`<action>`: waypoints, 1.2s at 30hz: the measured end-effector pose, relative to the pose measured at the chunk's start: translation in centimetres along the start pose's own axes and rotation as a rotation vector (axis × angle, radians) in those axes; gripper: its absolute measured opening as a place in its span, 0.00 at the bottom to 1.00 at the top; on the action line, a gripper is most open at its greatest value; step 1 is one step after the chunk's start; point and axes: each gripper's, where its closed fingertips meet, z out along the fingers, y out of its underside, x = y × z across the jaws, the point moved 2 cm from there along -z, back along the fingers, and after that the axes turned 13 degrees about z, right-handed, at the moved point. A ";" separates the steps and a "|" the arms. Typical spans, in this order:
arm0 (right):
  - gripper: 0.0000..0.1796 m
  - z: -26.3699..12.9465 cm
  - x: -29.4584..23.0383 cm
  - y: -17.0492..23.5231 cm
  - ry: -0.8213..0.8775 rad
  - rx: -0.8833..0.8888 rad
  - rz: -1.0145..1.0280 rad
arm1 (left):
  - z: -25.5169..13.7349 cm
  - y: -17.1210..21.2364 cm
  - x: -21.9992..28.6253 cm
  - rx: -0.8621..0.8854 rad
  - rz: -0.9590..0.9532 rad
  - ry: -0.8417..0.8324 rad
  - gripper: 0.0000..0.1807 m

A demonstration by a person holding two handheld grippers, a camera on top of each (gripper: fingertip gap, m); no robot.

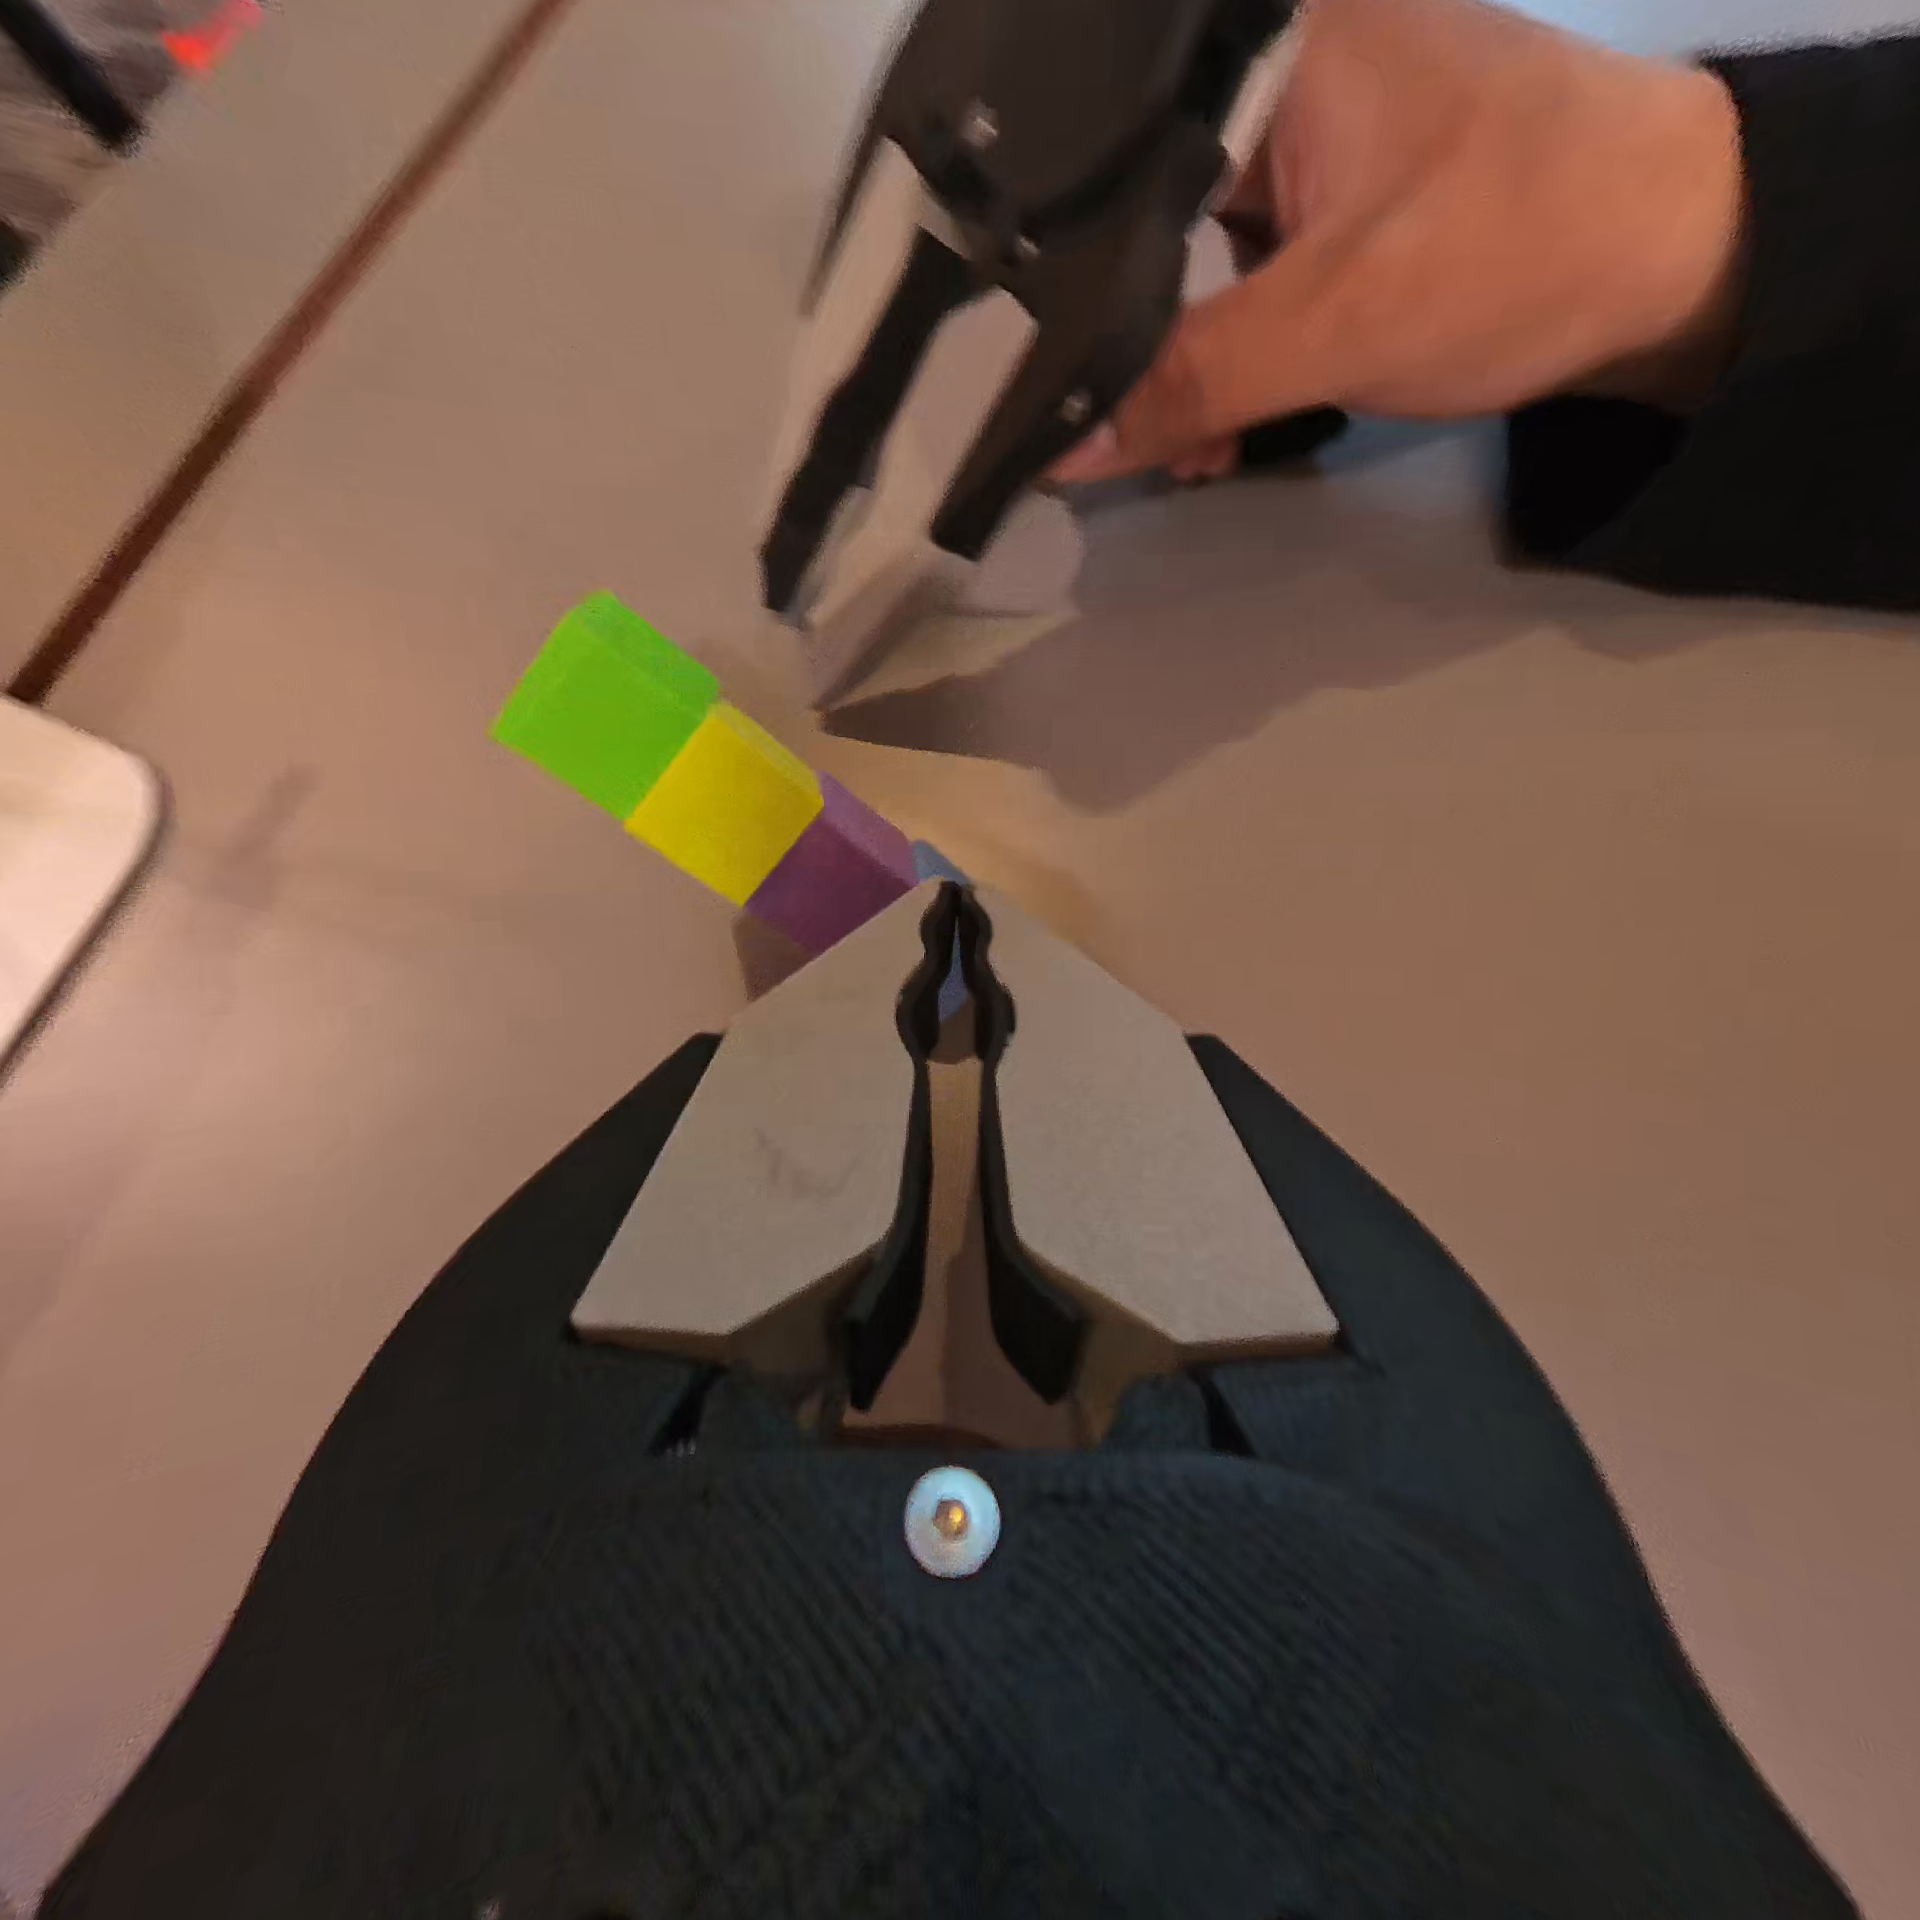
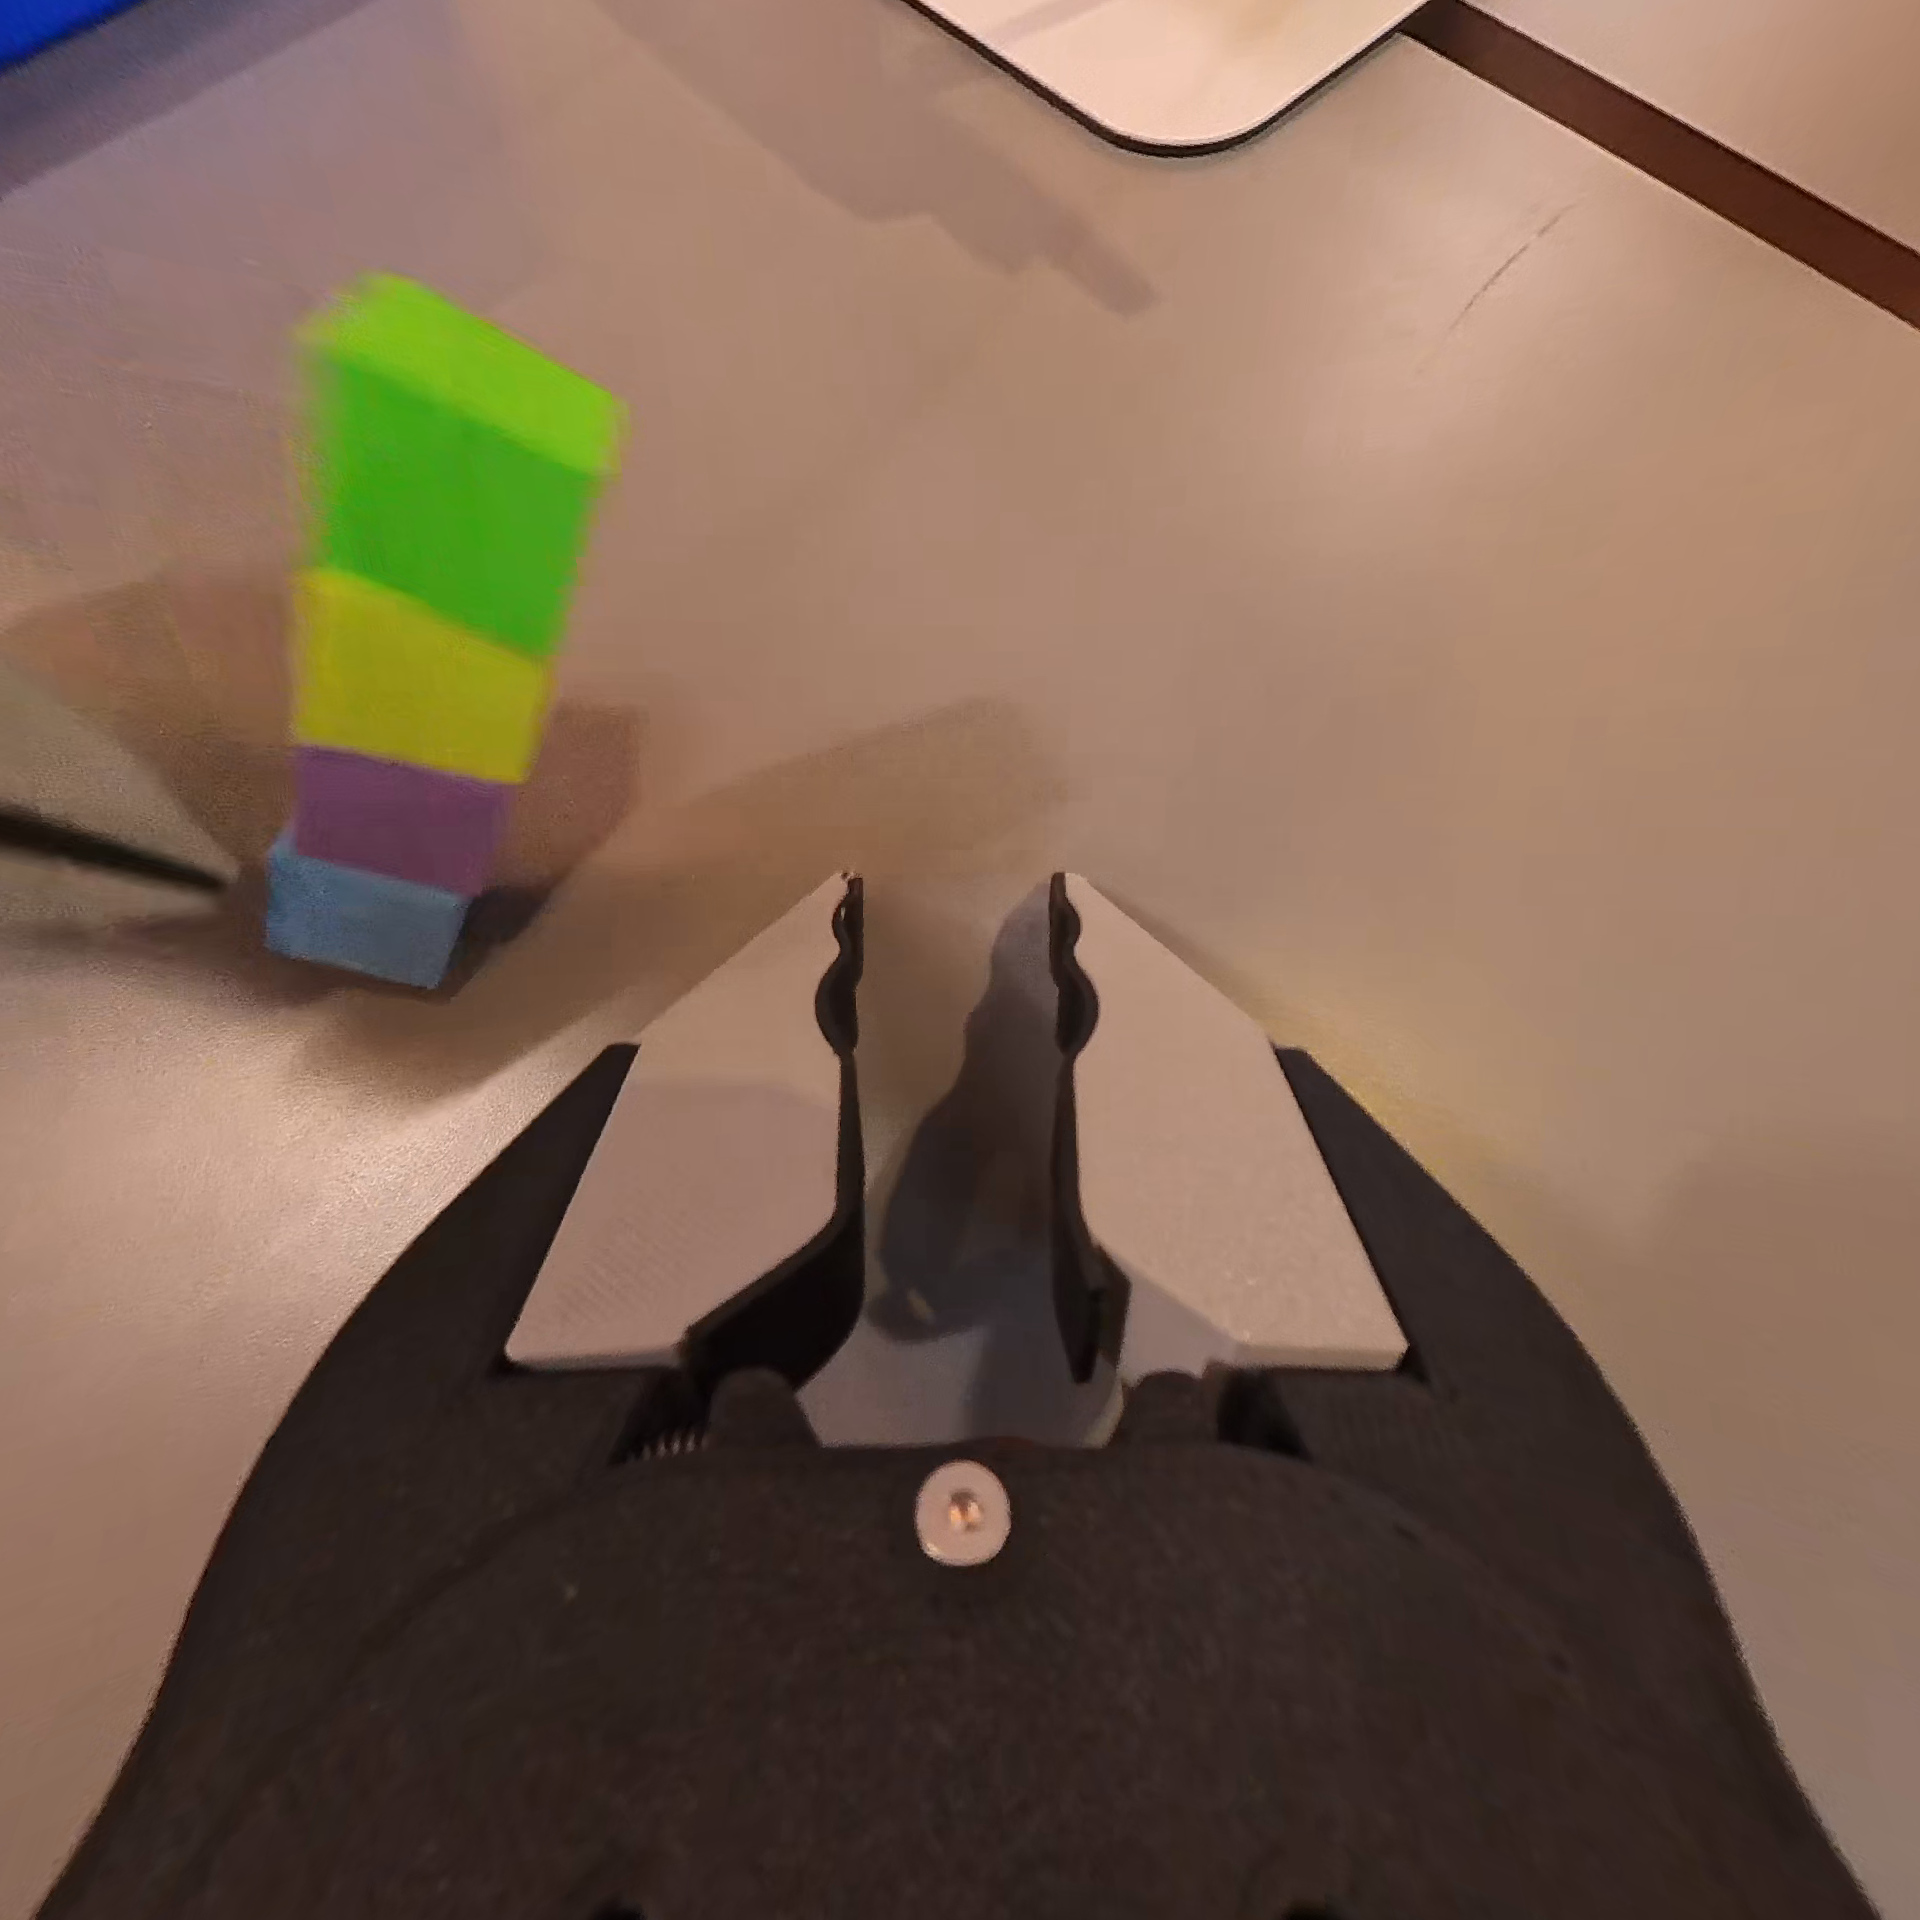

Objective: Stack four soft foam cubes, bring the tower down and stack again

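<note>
On the beige table (image 2: 1351, 623), four foam cubes stand as one tower: blue cube (image 2: 358, 925) at the base, purple cube (image 2: 400, 821) on it, yellow cube (image 2: 416, 675) next, green cube (image 2: 457, 499) on top. Tower is near the table's middle, away from its dark-edged seam (image 2: 1662, 145). Left gripper (image 1: 954, 914) has its tips pressed together, nothing between them, right up against the tower base at blue cube level; contact unclear. Right gripper (image 2: 954, 883) has jaws parted, empty, off to the tower's side, tips low over the table. A hand (image 1: 1455, 239) holds the right gripper. A white rounded-corner slab (image 2: 1174, 62) lies near the seam.
</note>
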 end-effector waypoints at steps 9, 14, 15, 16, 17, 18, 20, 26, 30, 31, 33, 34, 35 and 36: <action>0.16 -0.2 1.0 0.0 0.058 0.008 -0.006 | -0.7 2.3 -4.1 -0.050 0.015 -0.225 0.00; 0.14 -1.3 1.8 -1.1 0.097 0.101 0.002 | 0.5 6.1 -6.5 -0.129 -0.060 -0.300 0.00; 0.14 -1.5 1.8 -1.5 0.093 0.125 0.009 | 0.8 6.9 -6.8 -0.141 -0.090 -0.293 0.01; 0.14 -1.8 1.9 -1.7 0.097 0.142 0.016 | 1.0 7.6 -7.0 -0.158 -0.119 -0.279 0.02; 0.15 -2.0 2.2 -1.8 0.108 0.151 0.021 | 1.1 8.2 -7.1 -0.175 -0.148 -0.260 0.03; 0.15 -2.1 2.5 -1.7 0.121 0.151 0.026 | 1.1 8.4 -7.3 -0.175 -0.178 -0.252 0.04; 0.16 -1.9 2.9 -1.4 0.125 0.137 0.045 | 1.0 8.6 -7.5 -0.164 -0.212 -0.239 0.09; 0.18 -2.7 0.5 -2.0 -0.093 0.155 0.043 | 0.9 8.5 -6.9 -0.144 -0.238 -0.189 0.06; 0.00 -4.9 -4.9 -1.8 -0.449 0.145 -0.088 | 0.9 8.5 -6.6 -0.129 -0.253 -0.151 0.02; 0.00 -4.8 -5.5 -1.3 -0.466 0.121 -0.123 | 0.9 8.5 -6.6 -0.126 -0.262 -0.145 0.03; 0.00 -4.3 -6.8 -0.3 -0.506 0.060 -0.174 | 0.9 8.5 -6.7 -0.121 -0.278 -0.136 0.03; 0.00 -3.9 -7.4 0.3 -0.523 0.032 -0.195 | 0.9 8.5 -6.7 -0.119 -0.283 -0.134 0.03; 0.00 -3.3 -7.7 0.8 -0.516 0.004 -0.217 | 0.9 8.5 -6.7 -0.119 -0.285 -0.134 0.03; 0.01 -2.5 -7.6 1.1 -0.465 -0.009 -0.234 | 0.9 8.5 -6.7 -0.118 -0.285 -0.132 0.03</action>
